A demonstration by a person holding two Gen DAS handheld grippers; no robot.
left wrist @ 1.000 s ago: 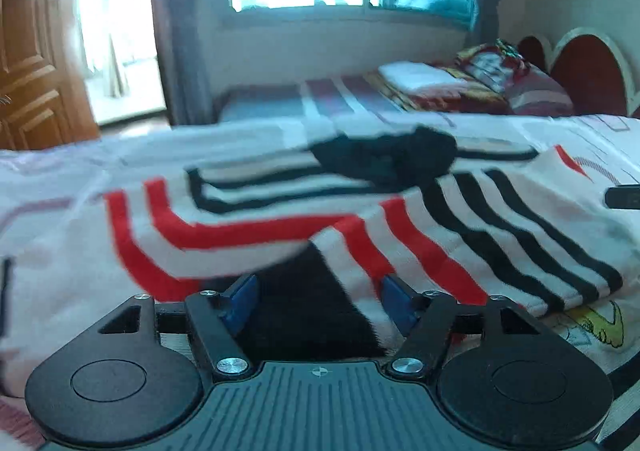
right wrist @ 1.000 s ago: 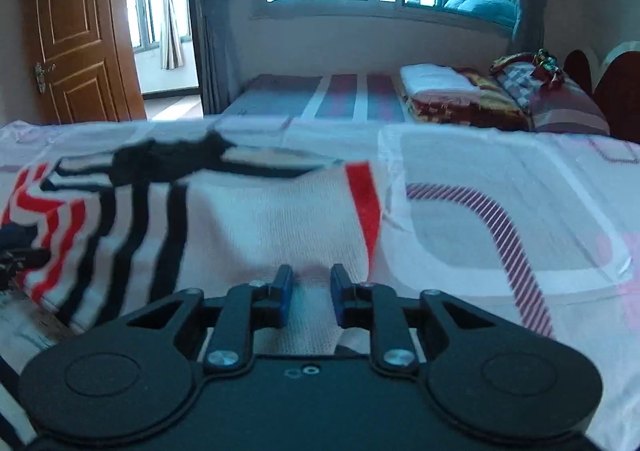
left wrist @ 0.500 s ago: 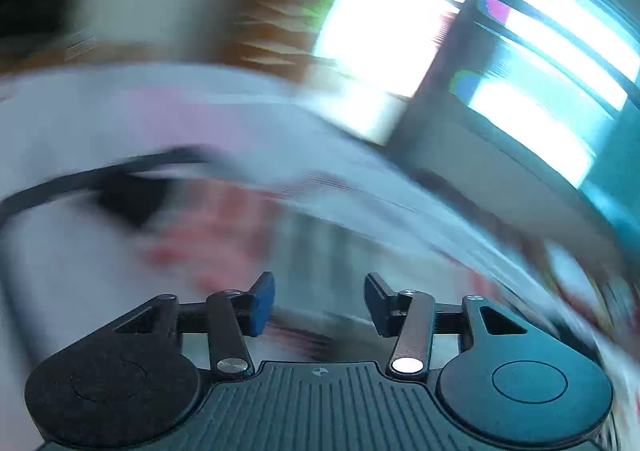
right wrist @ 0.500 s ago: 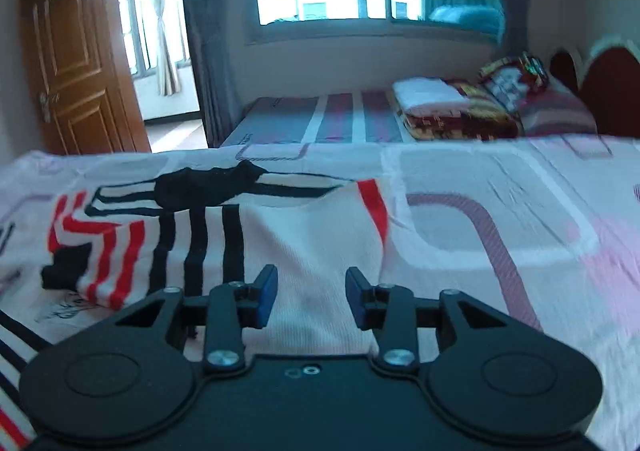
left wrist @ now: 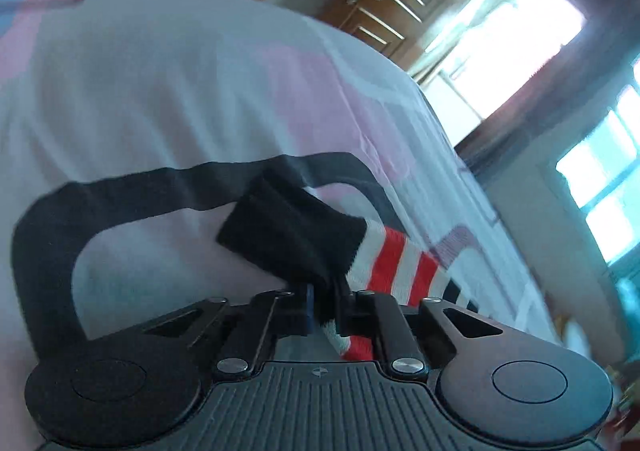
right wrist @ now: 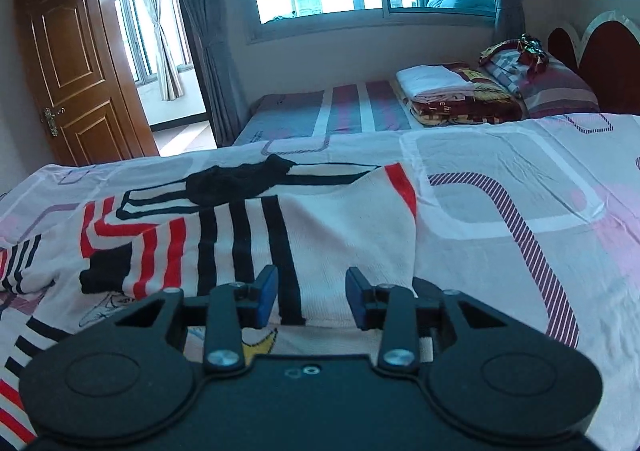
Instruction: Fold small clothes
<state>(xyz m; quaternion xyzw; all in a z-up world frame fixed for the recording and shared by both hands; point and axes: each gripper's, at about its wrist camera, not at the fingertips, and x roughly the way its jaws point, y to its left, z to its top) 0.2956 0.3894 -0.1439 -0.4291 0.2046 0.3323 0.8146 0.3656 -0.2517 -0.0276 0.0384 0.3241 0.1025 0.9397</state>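
A small white knit sweater [right wrist: 320,235] with black and red stripes lies flat on the bed, partly folded. My right gripper [right wrist: 311,297] is open and empty, just over its near hem. In the left wrist view my left gripper [left wrist: 326,305] is shut on the sweater's sleeve [left wrist: 394,265], which has a black cuff [left wrist: 288,235] and red and white stripes. The cuff sticks out past the fingers above the sheet. That view is tilted hard.
The pink, white and grey bedsheet [right wrist: 520,211] covers the bed. A second bed [right wrist: 340,111] with folded blankets [right wrist: 452,91] stands behind, under the window. A wooden door [right wrist: 76,71] is at the left. A black loop pattern [left wrist: 48,235] marks the sheet by the left gripper.
My left gripper has swung left, tilted, and shut on the sleeve. My right gripper has opened, let go of the sweater's hem and drawn back a little.
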